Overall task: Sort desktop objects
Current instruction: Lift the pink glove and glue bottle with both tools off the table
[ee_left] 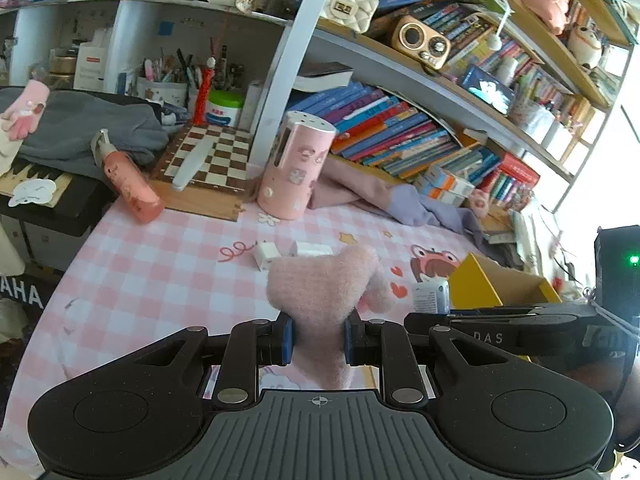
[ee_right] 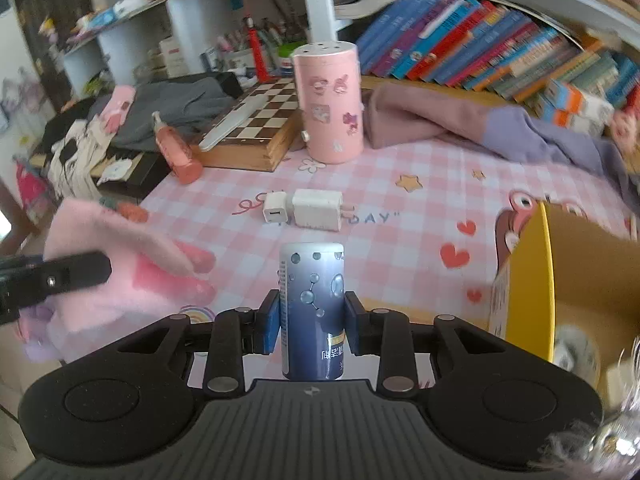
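Sorting midway: left hand-held gripper (ee_left: 318,340) clamps pink glove (ee_left: 324,284), right hand-held gripper (ee_right: 311,322) clamps blue can (ee_right: 312,312); chargers (ee_right: 304,210) still on worktop (ee_right: 400,216).

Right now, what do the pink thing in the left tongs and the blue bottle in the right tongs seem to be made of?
The pink glove looks like soft knitted wool or fleece: its surface is fuzzy and matte, and it bends limply. The blue bottle is probably plastic or metal under a glossy printed label; it reflects light and keeps a rigid cylinder shape.
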`<action>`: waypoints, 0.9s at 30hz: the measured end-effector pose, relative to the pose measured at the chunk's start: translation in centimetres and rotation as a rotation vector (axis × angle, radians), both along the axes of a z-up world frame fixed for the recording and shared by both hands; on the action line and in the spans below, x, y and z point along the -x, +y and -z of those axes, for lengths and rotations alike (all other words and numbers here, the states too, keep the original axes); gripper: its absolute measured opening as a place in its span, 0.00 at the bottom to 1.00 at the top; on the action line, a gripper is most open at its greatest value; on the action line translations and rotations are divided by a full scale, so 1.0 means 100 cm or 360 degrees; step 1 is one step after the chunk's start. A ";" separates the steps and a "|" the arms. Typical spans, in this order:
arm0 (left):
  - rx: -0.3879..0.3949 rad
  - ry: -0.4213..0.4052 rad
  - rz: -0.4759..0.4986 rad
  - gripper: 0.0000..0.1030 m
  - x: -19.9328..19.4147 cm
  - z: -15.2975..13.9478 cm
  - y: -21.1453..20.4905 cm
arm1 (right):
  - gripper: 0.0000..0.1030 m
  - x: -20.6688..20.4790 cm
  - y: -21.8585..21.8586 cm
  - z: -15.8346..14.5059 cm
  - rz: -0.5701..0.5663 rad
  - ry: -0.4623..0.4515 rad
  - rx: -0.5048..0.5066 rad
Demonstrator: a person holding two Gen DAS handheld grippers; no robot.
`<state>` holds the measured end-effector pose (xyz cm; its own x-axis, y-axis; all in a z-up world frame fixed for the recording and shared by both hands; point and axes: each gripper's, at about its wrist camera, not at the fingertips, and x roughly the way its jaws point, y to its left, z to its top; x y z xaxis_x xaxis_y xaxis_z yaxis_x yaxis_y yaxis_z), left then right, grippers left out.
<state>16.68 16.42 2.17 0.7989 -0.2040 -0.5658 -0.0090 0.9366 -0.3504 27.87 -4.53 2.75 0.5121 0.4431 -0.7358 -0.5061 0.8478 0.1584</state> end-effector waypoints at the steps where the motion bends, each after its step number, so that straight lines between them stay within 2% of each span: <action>1: 0.0005 -0.0002 0.0010 0.21 0.004 0.000 0.001 | 0.29 0.003 -0.002 0.001 0.0030 0.0014 -0.0021; 18: 0.0065 -0.0029 0.0155 0.21 0.071 -0.006 0.006 | 0.29 0.107 -0.021 -0.009 0.0228 0.0066 -0.0109; 27: 0.0065 0.0002 0.0262 0.21 0.096 0.001 -0.003 | 0.29 0.153 -0.025 -0.001 0.0287 0.0061 -0.0062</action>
<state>7.08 16.08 2.12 0.7521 -0.3547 -0.5555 0.1428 0.9105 -0.3880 12.59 -7.00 2.90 0.5578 0.3753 -0.7403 -0.3397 0.9170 0.2089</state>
